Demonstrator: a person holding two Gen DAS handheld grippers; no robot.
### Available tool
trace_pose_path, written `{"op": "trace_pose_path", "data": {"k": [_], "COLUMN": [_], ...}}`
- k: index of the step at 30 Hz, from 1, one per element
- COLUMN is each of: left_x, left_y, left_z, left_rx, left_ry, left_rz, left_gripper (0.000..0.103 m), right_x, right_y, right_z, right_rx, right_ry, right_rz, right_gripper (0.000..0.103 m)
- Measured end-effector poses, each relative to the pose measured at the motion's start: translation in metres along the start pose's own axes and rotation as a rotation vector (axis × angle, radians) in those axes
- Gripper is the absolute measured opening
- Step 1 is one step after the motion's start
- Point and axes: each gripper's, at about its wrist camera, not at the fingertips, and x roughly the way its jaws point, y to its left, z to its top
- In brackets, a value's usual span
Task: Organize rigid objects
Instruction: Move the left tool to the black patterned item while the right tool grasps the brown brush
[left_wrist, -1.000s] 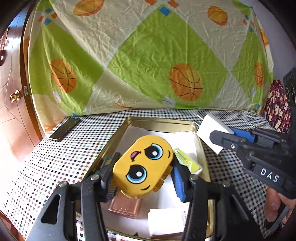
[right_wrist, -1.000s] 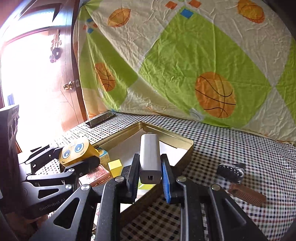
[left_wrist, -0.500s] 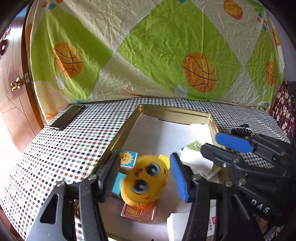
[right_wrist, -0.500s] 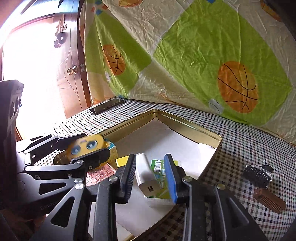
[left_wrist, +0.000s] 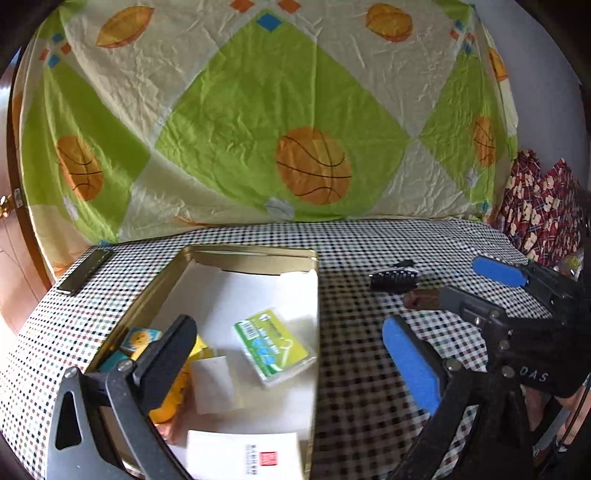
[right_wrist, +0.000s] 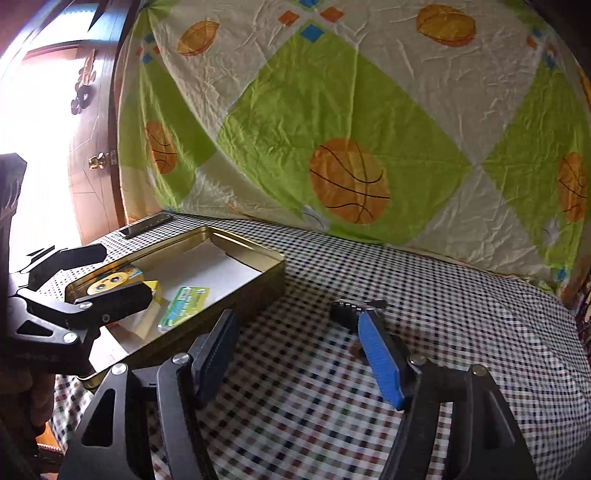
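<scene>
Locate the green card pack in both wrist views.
Left wrist: green pack lies flat on the white liner in the tin, centre of frame, just left of the tin's right wall.
Right wrist: green pack in the tin, left of centre.
Shared landmark: black brush on the checked cloth.

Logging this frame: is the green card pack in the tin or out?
In. The green card pack lies flat on white paper inside the gold tin, untouched by either open gripper.
</scene>
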Motion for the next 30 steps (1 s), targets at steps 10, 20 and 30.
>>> {"op": "trace_pose_path", "data": {"k": [10,20,30], "left_x": [0.057,0.102,0.118], "left_y": [-0.063,-0.065,-0.065], "left_z": [0.017,0.031,0.023], "left_rx": [0.034,0.006,-0.008], "left_ry": [0.063,0.123,0.154], "left_rz": [0.015,0.078,0.056], "left_gripper": [0.102,0.102,0.102], "right_x": [0.035,0.092,0.113], "right_y": [-0.084,-0.081,-0.065], "right_z": [-0.007,-0.013,-0.022], "right_rx": [0.102,-0.008,-0.087], "right_ry": [0.095,0.259,0.384], "right_rz": [-0.057,0.046,0.14], "right_gripper": [0.07,0.07,0.026]}}
